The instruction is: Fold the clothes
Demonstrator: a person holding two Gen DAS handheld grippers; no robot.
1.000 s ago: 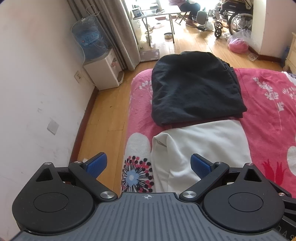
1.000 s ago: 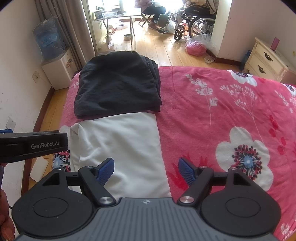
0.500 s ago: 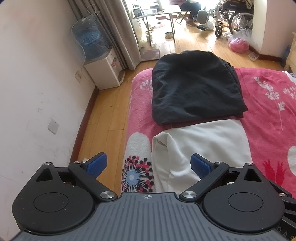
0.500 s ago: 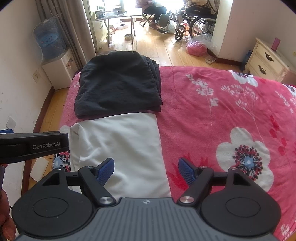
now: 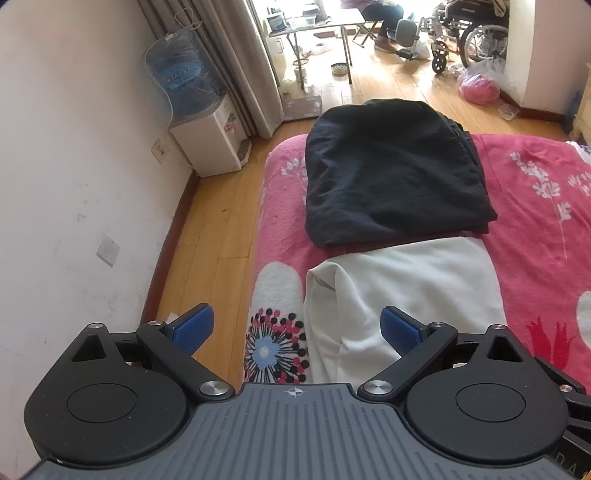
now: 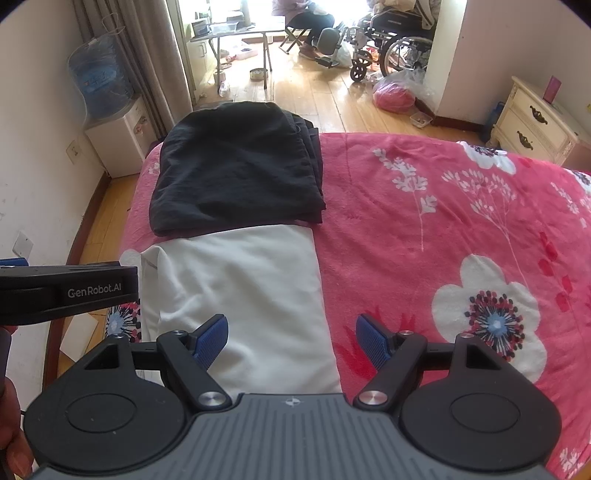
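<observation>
White garment (image 6: 240, 291) flat on bed, beneath both spread, empty grippers (image 5: 297, 328) (image 6: 291, 338).

Pink floral bed (image 6: 424, 229): black garment (image 6: 236, 170), white garment (image 6: 243, 291) touching.

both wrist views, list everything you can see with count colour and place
white garment: 1, white, folded on the bed's left side, nearest the grippers
black garment: 1, black, folded, just beyond the white one
blanket: 1, pink with white flowers, covering the bed
water dispenser: 1, white with a blue bottle on top, by the left wall
curtain: 1, grey-brown, beside the dispenser
folding table: 1, far end of the room
wheelchair: 1, black, far right
plastic bag: 1, clear with red contents, on the floor
nightstand: 1, cream, right of the bed
left gripper: 1, black with blue pads, open above the white garment's left edge
right gripper: 1, same colours, open above its right edge
</observation>
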